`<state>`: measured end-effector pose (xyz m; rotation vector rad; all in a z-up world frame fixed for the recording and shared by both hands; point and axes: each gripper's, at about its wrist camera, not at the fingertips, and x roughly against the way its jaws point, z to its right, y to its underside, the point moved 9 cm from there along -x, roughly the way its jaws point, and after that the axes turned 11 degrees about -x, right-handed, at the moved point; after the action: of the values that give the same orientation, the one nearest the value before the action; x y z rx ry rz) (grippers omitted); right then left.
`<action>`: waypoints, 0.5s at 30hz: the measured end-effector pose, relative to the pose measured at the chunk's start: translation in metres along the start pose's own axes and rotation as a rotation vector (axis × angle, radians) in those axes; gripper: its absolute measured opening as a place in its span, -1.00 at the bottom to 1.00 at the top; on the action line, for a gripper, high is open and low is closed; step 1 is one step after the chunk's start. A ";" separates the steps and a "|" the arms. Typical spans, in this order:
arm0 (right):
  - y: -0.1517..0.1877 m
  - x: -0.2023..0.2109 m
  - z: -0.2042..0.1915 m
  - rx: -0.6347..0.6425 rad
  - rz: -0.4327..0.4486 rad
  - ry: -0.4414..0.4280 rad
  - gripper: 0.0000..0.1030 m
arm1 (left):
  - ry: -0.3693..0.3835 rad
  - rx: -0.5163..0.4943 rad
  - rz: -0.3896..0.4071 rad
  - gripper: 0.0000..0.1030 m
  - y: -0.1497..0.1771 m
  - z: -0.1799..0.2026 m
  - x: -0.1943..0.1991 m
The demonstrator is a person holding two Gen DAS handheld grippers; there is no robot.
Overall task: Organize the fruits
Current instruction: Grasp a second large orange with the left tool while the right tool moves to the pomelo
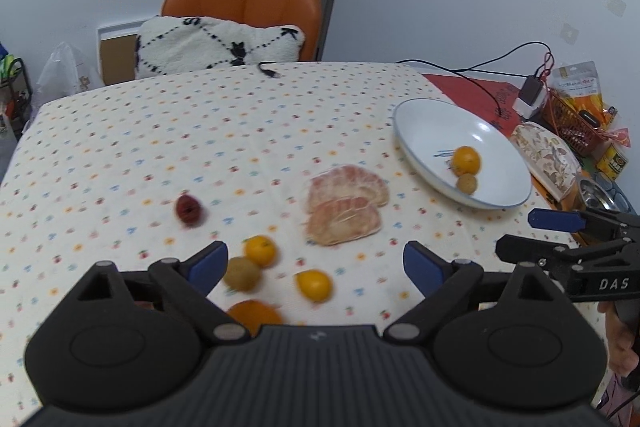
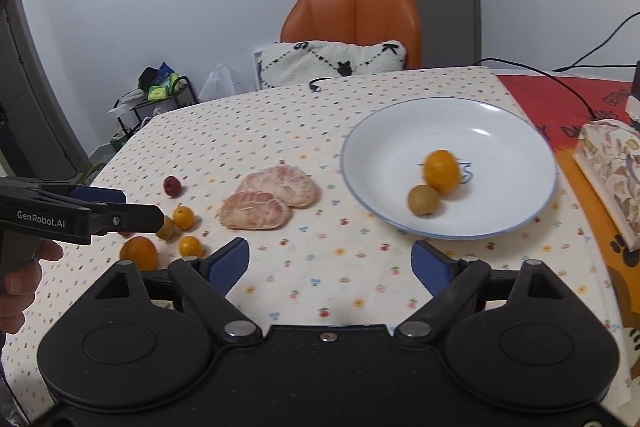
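Two black hand-held grippers with blue finger pads hovered over the tabletop (image 2: 320, 131), which wore a cream cloth dotted with small coloured prints. Both the left gripper (image 1: 316, 263) and the right gripper (image 2: 330, 263) had their fingers spread wide apart, holding nothing. A broad white plate with a thin blue rim (image 2: 516, 131) sat toward the right side, carrying one round orange fruit (image 2: 441, 171) touching one small brownish-green fruit (image 2: 424, 199). Left of the plate, two peeled pink pomelo segments (image 2: 269, 201) lay overlapping on the cloth. Further left sat a loose cluster: a larger orange (image 2: 139, 253), two small yellow-orange fruits (image 2: 183, 217) (image 2: 190, 246), and another brownish-green fruit (image 1: 241, 272) touching one of them. A dark red wrinkled fruit (image 2: 172, 185) lay apart behind the cluster.
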<state>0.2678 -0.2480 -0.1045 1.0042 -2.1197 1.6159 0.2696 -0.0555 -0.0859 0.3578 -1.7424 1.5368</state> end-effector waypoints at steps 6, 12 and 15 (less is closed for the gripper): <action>0.003 -0.005 -0.014 0.010 -0.003 -0.001 0.77 | -0.019 0.038 0.006 0.81 0.011 -0.021 0.010; 0.007 -0.011 -0.026 0.020 -0.013 -0.015 0.77 | -0.019 0.054 0.005 0.81 0.027 -0.031 0.013; 0.011 -0.015 -0.032 0.028 -0.019 -0.024 0.77 | -0.017 0.068 -0.003 0.80 0.035 -0.035 0.011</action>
<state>0.2654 -0.2117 -0.1110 1.0541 -2.1016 1.6369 0.2518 -0.0120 -0.1047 0.4086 -1.7049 1.5981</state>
